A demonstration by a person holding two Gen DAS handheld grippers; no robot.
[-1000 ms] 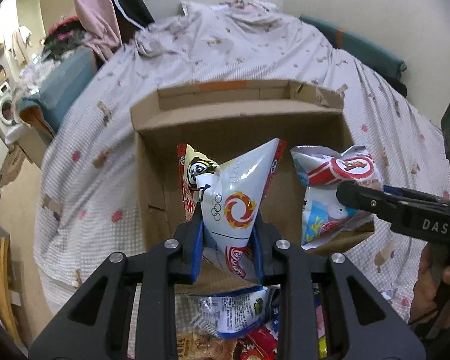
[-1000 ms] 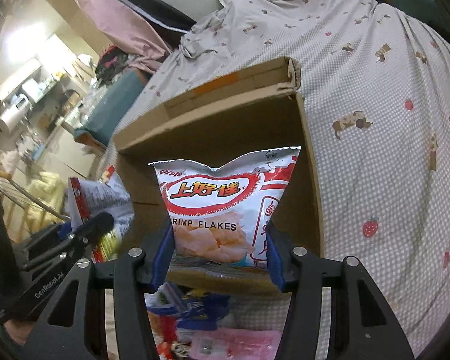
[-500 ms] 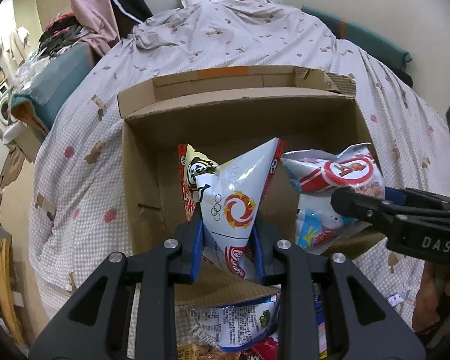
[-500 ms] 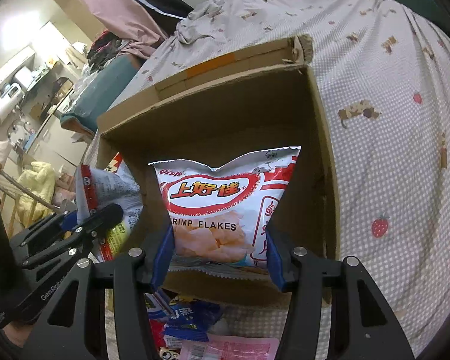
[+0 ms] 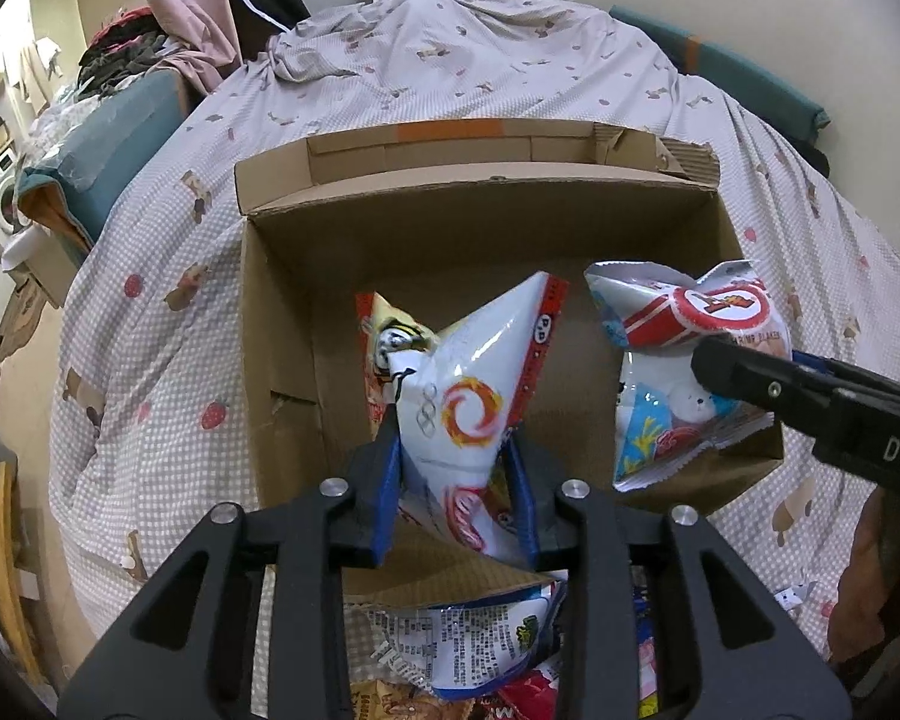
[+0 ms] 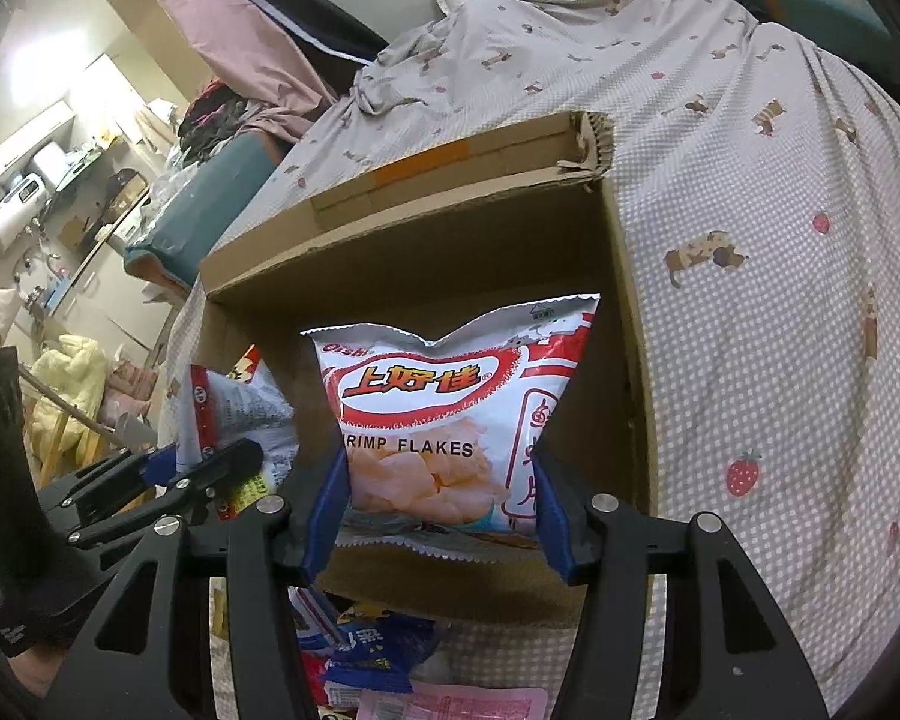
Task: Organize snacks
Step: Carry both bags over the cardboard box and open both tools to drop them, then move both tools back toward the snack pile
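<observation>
**Snacks poised over the box, release under way**

Packets are in both of my grippers, held over the open brown cardboard box [image 5: 450, 228] that sits on the checked bedsheet [image 5: 150, 360]. My left gripper [image 5: 453, 492] has its blue pads on either side of a crumpled white and red snack packet with an orange swirl [image 5: 468, 396]; its jaws have just been opening a little, yet the packet is between them and the pads seem to pinch its lower part. My right gripper [image 6: 438, 516] clamps the bottom edge of a white and red foil bag of shrimp flakes [image 6: 444, 414], which stands upright over the right half of the box. Loose packets [image 5: 480, 648] lie heaped on the sheet just outside the near wall.

The risks, as I judge them:

- The left packet hangs close to the near wall. If my pads part while it leans my way, it could tip back over the rim onto the heap instead of into the box.
- The two packets are near each other. Dropping both together could make one slide under or knock the other askew.
- Slippery foil may cling to one pad and swing sideways as I let go.
- My right grip sits low on a puffy bag, so squeezing harder could crush the flakes.
</observation>
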